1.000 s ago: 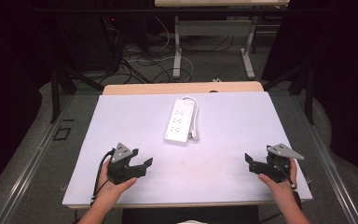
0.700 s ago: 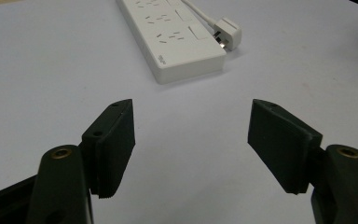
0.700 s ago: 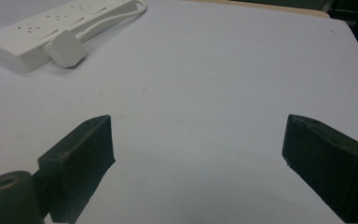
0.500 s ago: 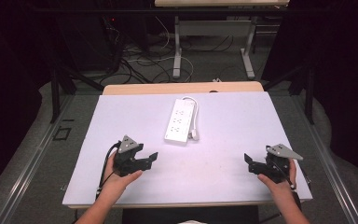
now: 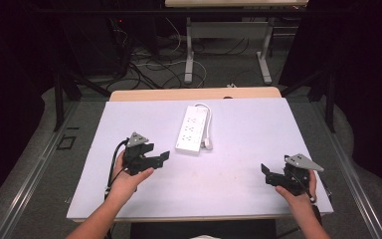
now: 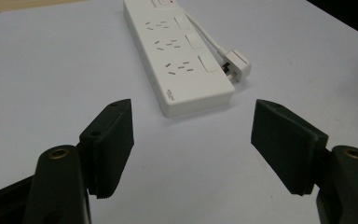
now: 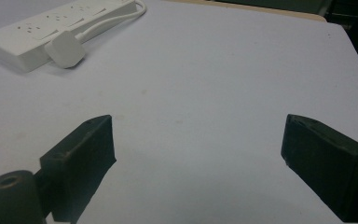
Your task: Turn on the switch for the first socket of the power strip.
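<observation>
Left of the white six-socket plastic power strip (image 5: 193, 129), near its closer end, I have the left gripper (image 5: 163, 157) released, jaws wide with only bare tabletop between them. That strip lies in the middle of the pale lilac table (image 5: 238, 169); its white cord loops round the far end and its white plug (image 5: 207, 144) rests just beside its right edge. Well to the right of the strip, my right gripper (image 5: 267, 175) has been closing its jaws, nothing between them, with clear table toward the strip.

Open tool (image 6: 193, 144) before power strip (image 6: 179, 56)
</observation>
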The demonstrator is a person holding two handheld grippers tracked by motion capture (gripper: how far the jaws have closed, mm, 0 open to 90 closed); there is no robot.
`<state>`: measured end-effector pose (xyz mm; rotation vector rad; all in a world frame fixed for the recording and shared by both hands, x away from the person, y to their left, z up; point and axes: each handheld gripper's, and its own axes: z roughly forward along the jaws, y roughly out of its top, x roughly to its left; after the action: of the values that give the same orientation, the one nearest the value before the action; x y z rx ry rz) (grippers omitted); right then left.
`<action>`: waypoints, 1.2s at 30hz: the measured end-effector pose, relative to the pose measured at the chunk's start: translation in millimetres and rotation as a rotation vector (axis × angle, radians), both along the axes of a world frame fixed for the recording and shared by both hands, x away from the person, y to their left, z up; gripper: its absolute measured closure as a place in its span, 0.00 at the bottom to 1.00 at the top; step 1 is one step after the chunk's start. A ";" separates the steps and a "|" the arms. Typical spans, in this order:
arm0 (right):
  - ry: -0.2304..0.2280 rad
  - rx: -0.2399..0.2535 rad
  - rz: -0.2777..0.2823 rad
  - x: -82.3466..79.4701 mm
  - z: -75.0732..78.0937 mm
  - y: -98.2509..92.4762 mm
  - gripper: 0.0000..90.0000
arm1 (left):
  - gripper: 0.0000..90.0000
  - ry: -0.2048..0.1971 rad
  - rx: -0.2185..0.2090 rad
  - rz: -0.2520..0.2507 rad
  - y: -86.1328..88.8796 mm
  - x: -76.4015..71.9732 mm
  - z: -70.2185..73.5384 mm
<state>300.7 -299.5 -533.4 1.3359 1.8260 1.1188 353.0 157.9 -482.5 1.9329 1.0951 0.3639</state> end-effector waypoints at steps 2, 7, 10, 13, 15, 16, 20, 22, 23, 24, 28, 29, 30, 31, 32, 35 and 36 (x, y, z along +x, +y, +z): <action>0.007 -0.007 -0.004 0.1 -0.2 -0.4 0.10 | 0.32 -0.004 -0.002 0.000 -1.7 3.3 3.5; 0.001 -0.009 0.001 1.0 -0.7 -0.5 0.10 | 0.25 -0.020 0.035 -0.013 -6.3 11.3 13.4; 0.011 -0.012 0.003 0.5 -0.3 -0.5 0.10 | 0.23 -0.022 0.042 -0.014 -10.3 15.9 18.4; 0.012 -0.010 0.004 0.4 -0.3 -0.5 0.10 | 0.20 -0.025 0.042 -0.009 -15.3 19.6 22.6; 0.003 0.000 -0.001 0.8 -1.2 0.4 0.10 | 0.19 -0.025 0.040 -0.012 -18.4 21.9 25.7; 0.002 -0.003 0.003 1.0 -1.2 -0.1 0.11 | 0.19 -0.026 0.039 -0.012 -20.0 22.9 27.2; 0.008 -0.007 0.010 0.5 -0.2 0.2 0.11 | 0.18 -0.021 0.051 -0.023 -27.4 26.7 32.6; 0.011 -0.003 0.011 0.6 -0.4 1.2 0.11 | 0.17 -0.021 0.056 -0.028 -30.3 28.7 34.5; 0.015 -0.014 0.012 0.7 -0.5 0.8 0.11 | 0.16 -0.022 0.052 -0.029 -32.1 30.0 35.3; 0.015 -0.010 0.011 0.9 -1.0 1.2 0.11 | 0.15 -0.020 0.051 -0.032 -33.7 31.4 36.2; 0.015 -0.007 0.010 2.1 -2.6 2.6 0.11 | 0.14 -0.013 0.047 -0.036 -39.7 37.4 38.9; 0.018 -0.008 0.011 2.1 -2.5 2.6 0.11 | 0.14 -0.012 0.048 -0.033 -41.1 39.0 39.5; 0.018 -0.008 0.011 2.1 -2.5 2.6 0.11 | 0.14 -0.010 0.047 -0.031 -42.5 40.7 40.1; 0.016 -0.004 0.015 2.5 -3.0 2.9 0.11 | 0.14 -0.005 0.045 -0.030 -43.8 42.3 41.0; 0.016 -0.007 0.020 2.8 -3.6 2.8 0.11 | 0.14 0.001 0.042 -0.031 -45.0 44.1 41.8; 0.022 -0.014 0.020 2.7 -3.4 2.4 0.11 | 0.14 0.008 0.035 -0.029 -48.6 49.7 44.3; 0.022 -0.014 0.020 2.7 -3.4 2.4 0.11 | 0.14 0.010 0.036 -0.031 -49.9 51.4 45.0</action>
<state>303.4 -297.1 -536.8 1.3300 1.8636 1.1041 404.4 108.0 -437.5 1.9832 1.0711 0.3595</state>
